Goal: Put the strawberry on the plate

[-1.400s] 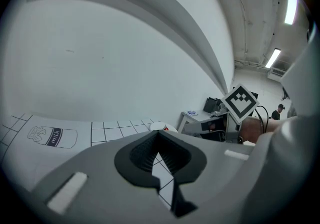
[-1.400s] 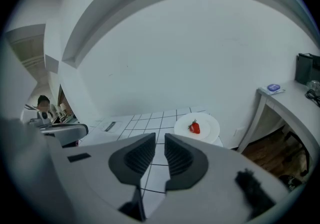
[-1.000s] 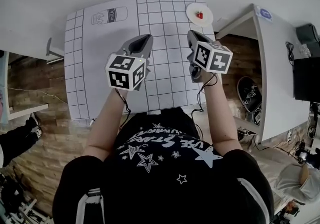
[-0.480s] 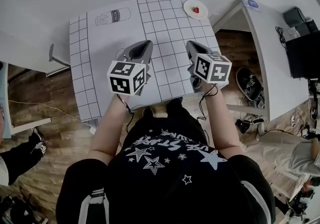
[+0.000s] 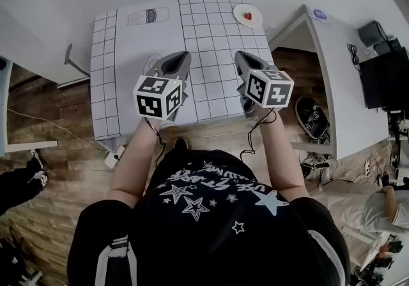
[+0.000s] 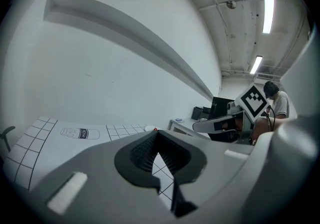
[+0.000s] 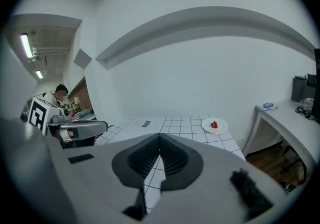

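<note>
**Strawberry point(image 5: 248, 16) sits on plate point(image 5: 238, 13), far tabletop point(image 5: 128, 54) corner**
Left gripper point(image 5: 182, 55) and right gripper point(image 5: 241, 55) hang well apart from it, fingers point(image 7: 172, 159) clenched empty; task apparently done.

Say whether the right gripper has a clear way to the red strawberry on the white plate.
Probably yes: only bare gridded tabletop lies between the right gripper and the red strawberry on the white plate; jaws shut.
</note>
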{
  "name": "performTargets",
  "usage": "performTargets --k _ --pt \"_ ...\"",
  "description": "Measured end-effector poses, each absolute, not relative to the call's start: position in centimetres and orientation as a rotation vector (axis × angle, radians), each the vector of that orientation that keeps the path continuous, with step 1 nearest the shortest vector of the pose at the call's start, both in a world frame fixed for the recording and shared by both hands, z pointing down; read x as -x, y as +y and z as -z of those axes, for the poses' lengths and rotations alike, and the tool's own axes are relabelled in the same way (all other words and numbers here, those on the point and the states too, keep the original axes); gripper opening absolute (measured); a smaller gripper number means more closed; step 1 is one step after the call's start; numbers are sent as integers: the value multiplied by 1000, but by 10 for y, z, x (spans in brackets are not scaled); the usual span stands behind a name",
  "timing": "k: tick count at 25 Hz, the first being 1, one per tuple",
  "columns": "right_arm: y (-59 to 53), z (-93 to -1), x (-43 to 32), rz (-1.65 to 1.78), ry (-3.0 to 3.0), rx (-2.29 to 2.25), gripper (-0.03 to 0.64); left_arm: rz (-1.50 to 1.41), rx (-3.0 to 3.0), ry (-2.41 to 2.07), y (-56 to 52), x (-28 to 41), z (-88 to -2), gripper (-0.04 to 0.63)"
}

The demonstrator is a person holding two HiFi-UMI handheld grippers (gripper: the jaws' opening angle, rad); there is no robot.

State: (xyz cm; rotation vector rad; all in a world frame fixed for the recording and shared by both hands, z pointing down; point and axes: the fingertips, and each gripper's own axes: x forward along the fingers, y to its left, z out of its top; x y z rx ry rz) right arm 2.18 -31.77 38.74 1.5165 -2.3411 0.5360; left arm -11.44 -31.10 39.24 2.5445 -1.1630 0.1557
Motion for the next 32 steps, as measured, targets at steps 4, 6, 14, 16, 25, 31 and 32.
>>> performTargets --k 4,6,14,16,25,31,32 --pt "-289 -379 -46 -516 -2354 -1512 12 -153 -2551 -1178 -285 94 -384 6" --pt "-273 -376 -59 -508 -2365 -1510 12 -161 -2562 -1182 -270 80 -381 6" --pt "-209 -369 -102 -515 -2436 -1494 12 -183 -2582 -1207 -201 29 -373 6" --pt "-189 -369 -109 -517 -2452 -1480 12 -187 -2576 -1225 -182 21 -372 6" --pt "-100 -378 -127 -558 -2530 -1372 12 -225 -2555 -1291 -82 -11 -376 6" --pt "-64 -391 -113 -613 -2595 -1263 12 -264 -2497 -1363 -28 -8 -385 6" --pt "-61 -393 -109 -624 -2604 -1249 12 -274 -2491 -1368 -21 -7 -386 6"
